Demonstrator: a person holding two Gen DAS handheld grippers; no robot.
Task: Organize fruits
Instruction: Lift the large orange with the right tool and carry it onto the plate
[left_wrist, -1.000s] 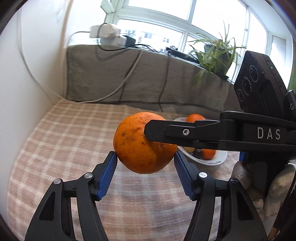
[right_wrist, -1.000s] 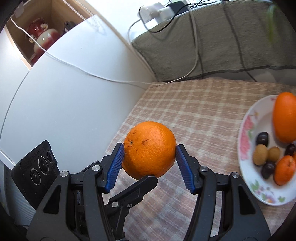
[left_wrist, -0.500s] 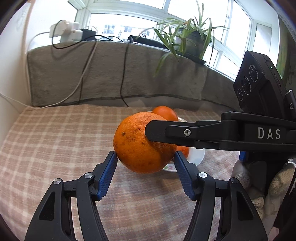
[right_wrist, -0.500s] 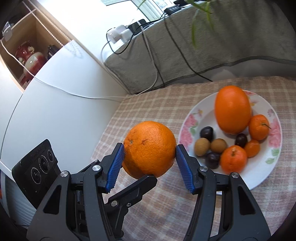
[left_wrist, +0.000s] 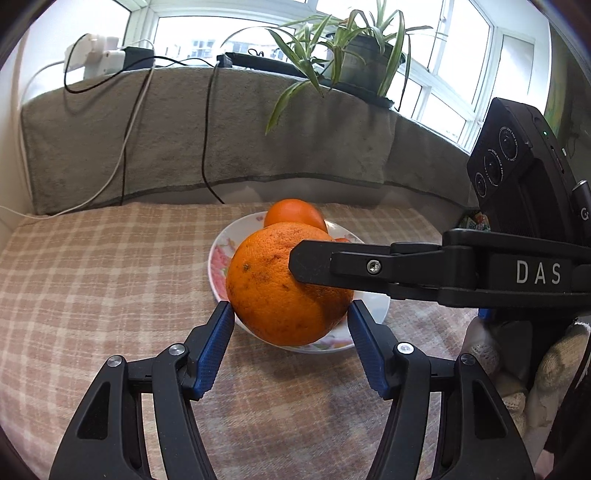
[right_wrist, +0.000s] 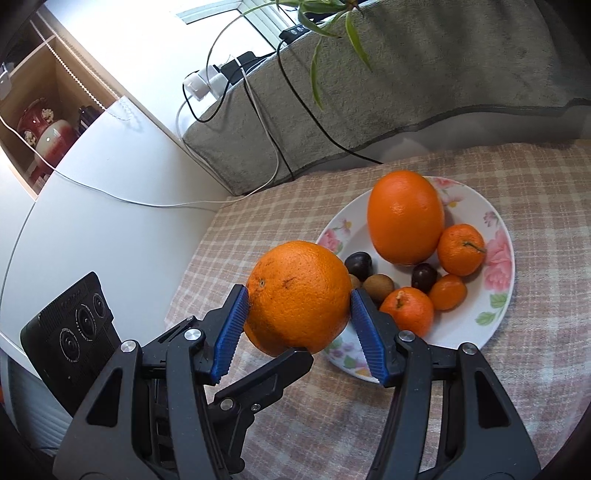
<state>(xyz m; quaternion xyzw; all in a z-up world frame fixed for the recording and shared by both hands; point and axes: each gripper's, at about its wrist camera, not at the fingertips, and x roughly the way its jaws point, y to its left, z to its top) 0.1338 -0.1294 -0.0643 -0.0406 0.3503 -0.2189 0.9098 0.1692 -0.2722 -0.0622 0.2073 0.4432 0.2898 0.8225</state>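
- I hold one large orange (right_wrist: 298, 297) in the air between both of my grippers at once; it touches nothing else.
- My right gripper (right_wrist: 297, 319) has its jaws closed on the orange's left and right sides, blue pads pressed to the peel.
- My left gripper (left_wrist: 290, 319) comes in crosswise. Its jaws sit against the orange's sides too, with no gap showing, so I judge both have a hold.
- In the left wrist view, one black finger of my right gripper lies across the front of the orange.
- The flowered plate (right_wrist: 495, 295) sits on the checked tabletop (right_wrist: 535, 177), near its back edge by the grey cloth-covered ledge (left_wrist: 240, 140).
- The relation that matters: the plate lies ahead of my right jaws and off to their right, lower than the orange. From my left jaws it lies straight ahead, directly behind the fruit.
- The plate already holds a bigger oval orange (right_wrist: 406, 218), three small tangerines, dark round fruits and small brown ones.
- The bare patch of plate is at its near-left rim, closest to the orange; I judge that the likely landing spot.
- One gripper must let go first, or the orange may twist.
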